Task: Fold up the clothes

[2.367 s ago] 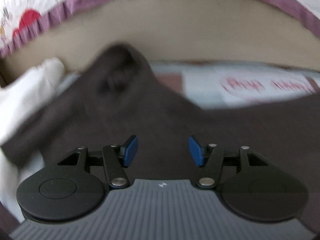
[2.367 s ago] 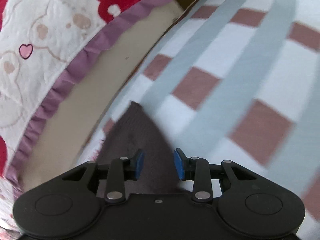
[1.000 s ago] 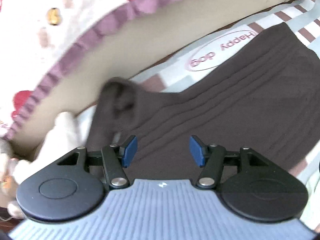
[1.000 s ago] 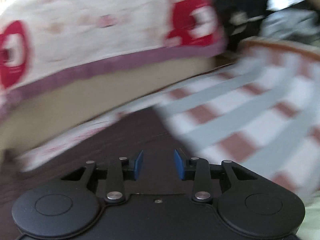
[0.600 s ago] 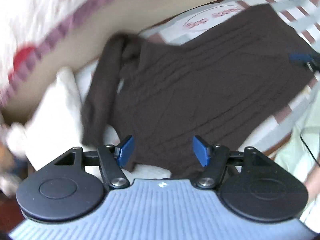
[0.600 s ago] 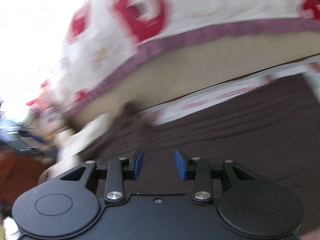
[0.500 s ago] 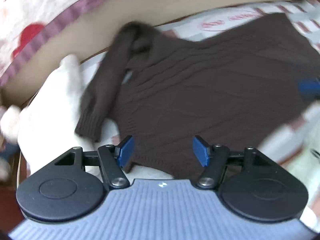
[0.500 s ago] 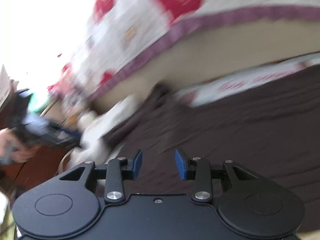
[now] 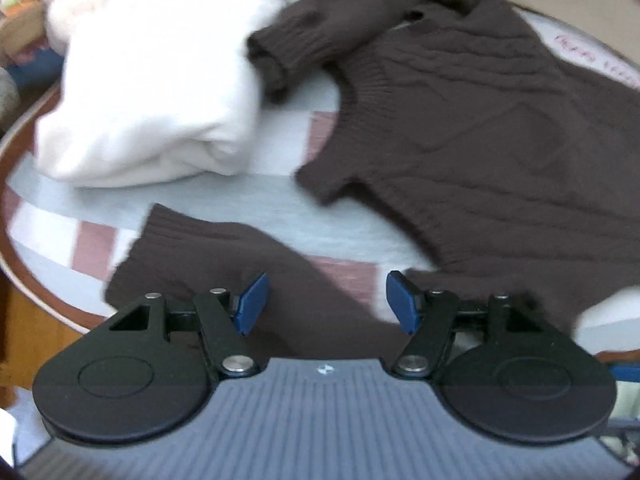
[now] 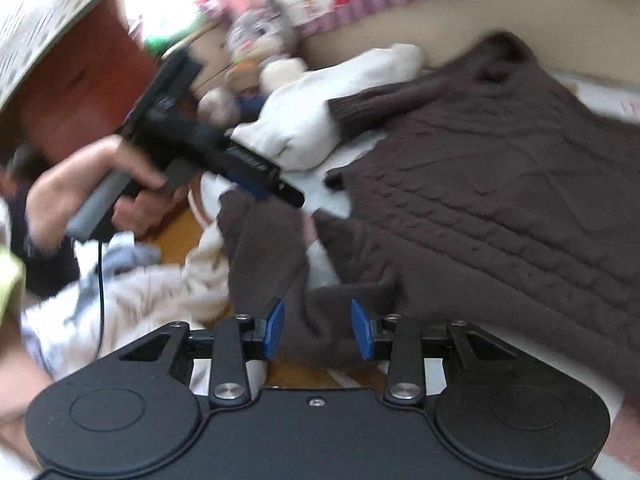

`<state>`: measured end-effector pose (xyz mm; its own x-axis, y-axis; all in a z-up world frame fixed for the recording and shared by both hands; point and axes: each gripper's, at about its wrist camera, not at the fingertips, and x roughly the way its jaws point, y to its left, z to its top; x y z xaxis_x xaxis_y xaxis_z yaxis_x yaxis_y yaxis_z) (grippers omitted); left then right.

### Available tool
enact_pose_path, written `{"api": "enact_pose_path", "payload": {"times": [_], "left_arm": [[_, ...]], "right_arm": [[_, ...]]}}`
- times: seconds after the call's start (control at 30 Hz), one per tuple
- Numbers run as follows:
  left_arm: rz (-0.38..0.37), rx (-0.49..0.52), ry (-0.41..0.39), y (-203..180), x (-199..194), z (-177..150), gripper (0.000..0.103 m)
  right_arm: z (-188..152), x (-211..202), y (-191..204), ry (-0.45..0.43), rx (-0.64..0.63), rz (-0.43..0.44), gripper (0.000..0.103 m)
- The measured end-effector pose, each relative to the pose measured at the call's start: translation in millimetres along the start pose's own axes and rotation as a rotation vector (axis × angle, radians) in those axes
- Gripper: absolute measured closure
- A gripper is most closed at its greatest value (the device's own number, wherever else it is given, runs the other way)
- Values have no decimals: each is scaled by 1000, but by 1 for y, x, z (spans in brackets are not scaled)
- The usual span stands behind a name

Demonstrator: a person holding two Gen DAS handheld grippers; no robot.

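Brown cable-knit sweater (image 9: 500, 132), ribbed cuffs, soft white garment (image 9: 160, 92), left gripper (image 9: 324, 304) fingers opening, right gripper (image 10: 318, 328) empty, parted.

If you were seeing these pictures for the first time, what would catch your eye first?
A dark brown cable-knit sweater spreads across the checked bedsheet, filling the right of both views. Left of it lies a bundled white garment. In the right wrist view, the left gripper, jaws opening, hovers over a sleeve.

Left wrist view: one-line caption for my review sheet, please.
Left gripper, jaws opening, poised above a sleeve of the brown knit sweater spread on the checked bedsheet, white garment beside it.
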<state>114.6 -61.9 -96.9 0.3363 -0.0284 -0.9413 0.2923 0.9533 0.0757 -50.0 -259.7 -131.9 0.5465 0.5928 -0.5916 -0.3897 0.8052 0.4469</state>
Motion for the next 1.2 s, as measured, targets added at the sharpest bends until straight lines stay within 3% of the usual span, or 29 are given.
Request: {"api": "enact_pose_path", "payload": {"times": [0.2,0.27,0.3,0.4,0.5,0.53,0.57,0.6,0.7,0.83,0.97,1.03,1.2], "left_arm": [[-34,-93,-1,25,15,-7,25],[-50,-149,-10,38,14,-13,25],[-57,-180,-12,44,13,-16,25],[-101,-270,3,64,14,-23,25],[-154,-301,-3,72,12,-27,25],[-162,-310,-14,75,10,-28,25],[-170,-321,-28,77,7,-29,25],[-178,-332,-41,80,4,-29,25],[-179,-357,-103,90,-10,-30,25],[-132,-343,-204,100,-31,-30,25],[-206,-319,-232,98,-36,-27,25],[-254,-296,-223,88,-31,-25,25],[-329,-183,-169,40,-15,-22,25]], "right_arm": [[29,26,19,4,7,26,60],[44,47,24,15,21,-23,44],[50,59,27,45,6,-52,38],[63,94,40,154,-77,-140,38],[64,115,51,185,-134,-117,38],[64,117,54,179,-140,-93,45],[63,120,56,174,-145,-70,59],[62,123,59,168,-150,-46,92],[60,99,61,92,-120,27,91],[58,38,50,-59,-21,174,91],[44,-34,30,-126,16,278,91],[31,-58,16,-114,35,230,91],[2,-88,-27,-43,172,-44,91]]}}
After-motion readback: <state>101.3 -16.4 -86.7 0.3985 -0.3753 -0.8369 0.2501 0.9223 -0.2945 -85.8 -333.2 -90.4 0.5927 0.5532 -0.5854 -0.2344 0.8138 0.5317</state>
